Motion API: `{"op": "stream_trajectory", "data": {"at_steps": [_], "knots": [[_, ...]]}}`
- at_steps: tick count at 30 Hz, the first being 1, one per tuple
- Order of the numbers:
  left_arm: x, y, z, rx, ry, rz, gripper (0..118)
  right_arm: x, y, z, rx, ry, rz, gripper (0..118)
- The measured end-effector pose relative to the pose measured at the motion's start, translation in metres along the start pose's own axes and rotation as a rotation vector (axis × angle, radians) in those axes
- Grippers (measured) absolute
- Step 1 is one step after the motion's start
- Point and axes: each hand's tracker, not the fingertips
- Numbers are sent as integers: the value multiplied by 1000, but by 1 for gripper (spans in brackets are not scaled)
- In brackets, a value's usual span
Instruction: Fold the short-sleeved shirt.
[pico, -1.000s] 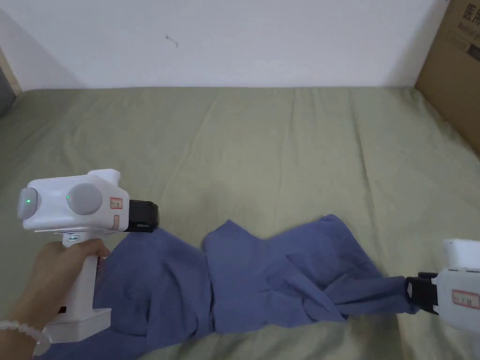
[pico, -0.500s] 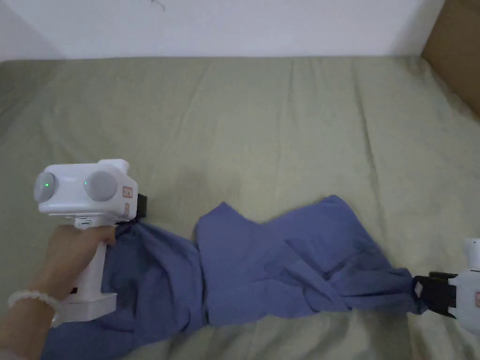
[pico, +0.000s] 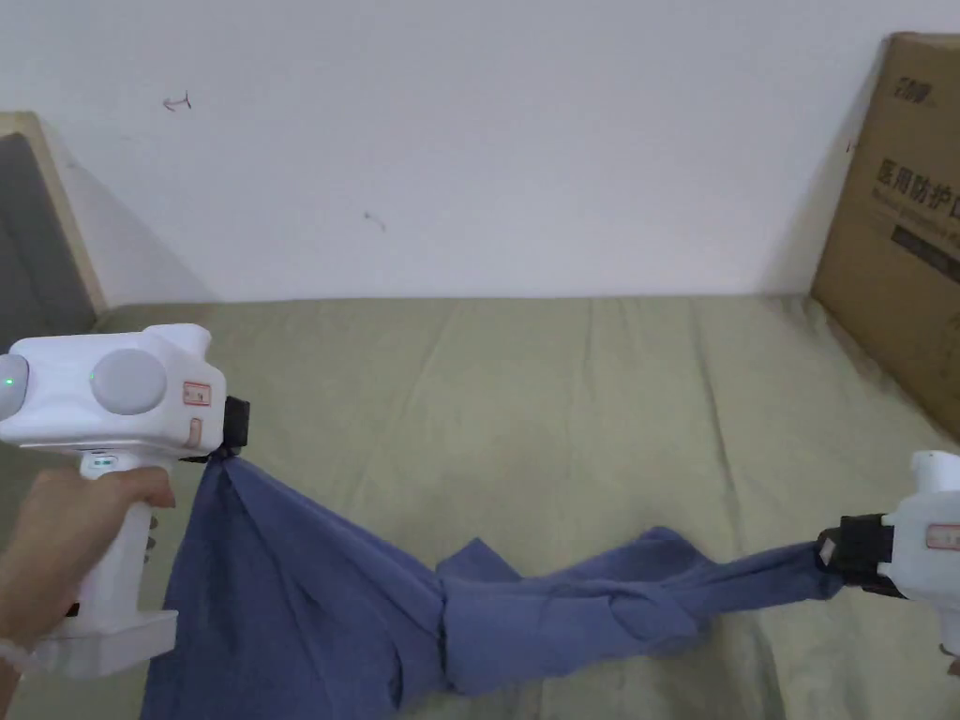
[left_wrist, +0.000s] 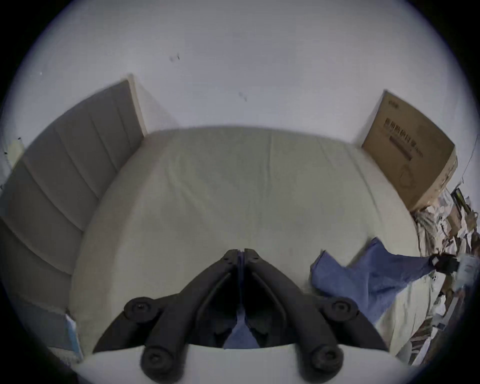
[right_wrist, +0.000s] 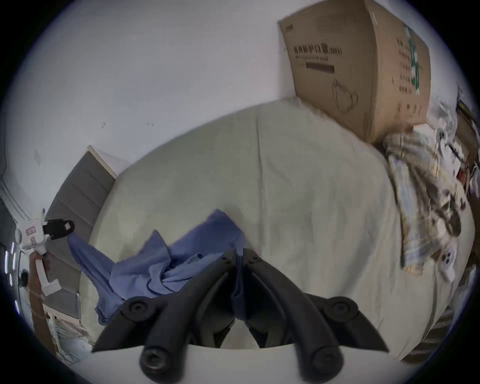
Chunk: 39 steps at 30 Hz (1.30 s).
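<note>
While both jaws press together on blue cloth, the left claw (pico: 234, 433) and right claw (pico: 837, 555) each grip one end of the single shirt (pico: 394, 600). Raised left, it sags onto the bed (pico: 562, 394). One hand (pico: 56, 553) shows; one box (pico: 900, 216) stands behind.

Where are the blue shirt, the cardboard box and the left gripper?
blue shirt (pico: 309, 600), head view, on the hanging cloth below the left grip.
cardboard box (pico: 900, 234), head view, on its printed front face.
left gripper (left_wrist: 241, 254), left gripper view, between its closed tips.
</note>
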Motion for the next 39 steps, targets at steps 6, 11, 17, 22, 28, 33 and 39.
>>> {"op": "stream_trajectory", "data": {"at_steps": [6,11,17,22,28,33,39], "knots": [[-30,37,105,158,39,20,1,-30,73,69,165,-31,54,5],[-50,49,173,256,93,25,1,-35,117,130,273,-80,56,5],[-78,53,220,315,166,45,1,-18,145,186,359,-134,40,5],[-104,49,231,323,160,125,1,6,152,200,372,-166,-5,5],[-113,43,212,283,177,136,1,25,146,187,334,-173,-53,5],[-105,46,187,239,180,114,1,24,147,161,299,-166,-60,5],[-90,72,143,212,223,57,1,6,170,121,274,-184,-32,5]]}}
